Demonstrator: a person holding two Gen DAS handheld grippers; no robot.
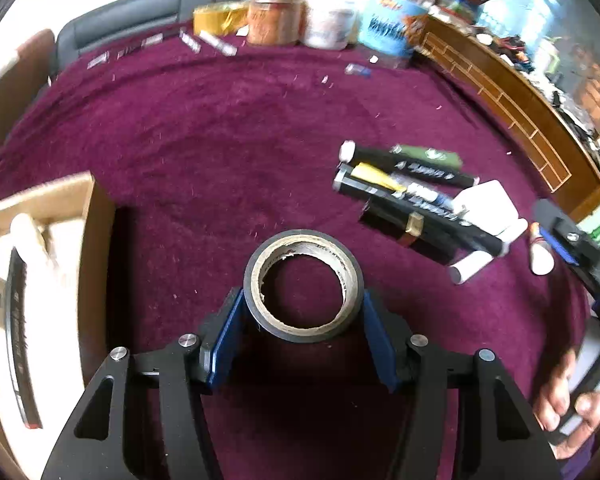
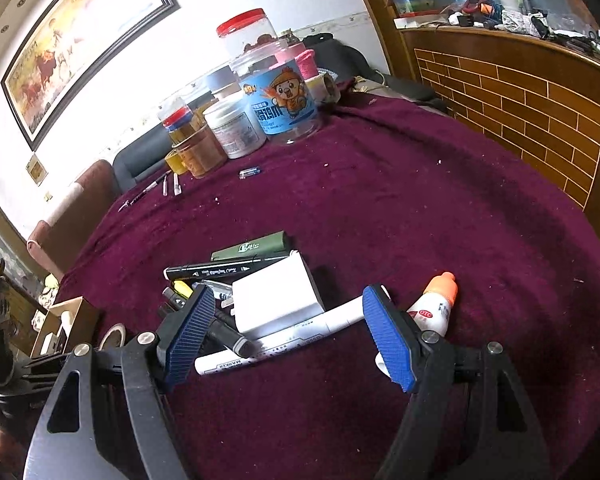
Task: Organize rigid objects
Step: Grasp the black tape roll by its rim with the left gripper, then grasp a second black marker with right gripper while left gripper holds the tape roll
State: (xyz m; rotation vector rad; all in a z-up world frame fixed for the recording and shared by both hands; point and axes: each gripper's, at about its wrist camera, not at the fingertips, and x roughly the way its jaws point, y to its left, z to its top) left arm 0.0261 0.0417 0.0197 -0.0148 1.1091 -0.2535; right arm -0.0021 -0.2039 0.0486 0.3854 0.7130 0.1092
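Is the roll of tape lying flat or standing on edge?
Lying flat: the roll of tape rests on the purple cloth, hole facing up, cloth visible through it.

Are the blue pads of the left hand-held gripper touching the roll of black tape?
Touching. In the left wrist view both pads of the left hand-held gripper sit against the outer sides of the tape roll, no gap visible.

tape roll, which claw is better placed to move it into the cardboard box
Left. The left claw already has its pads on either side of the black tape roll, with the cardboard box right beside it. The right claw stands open over the markers.
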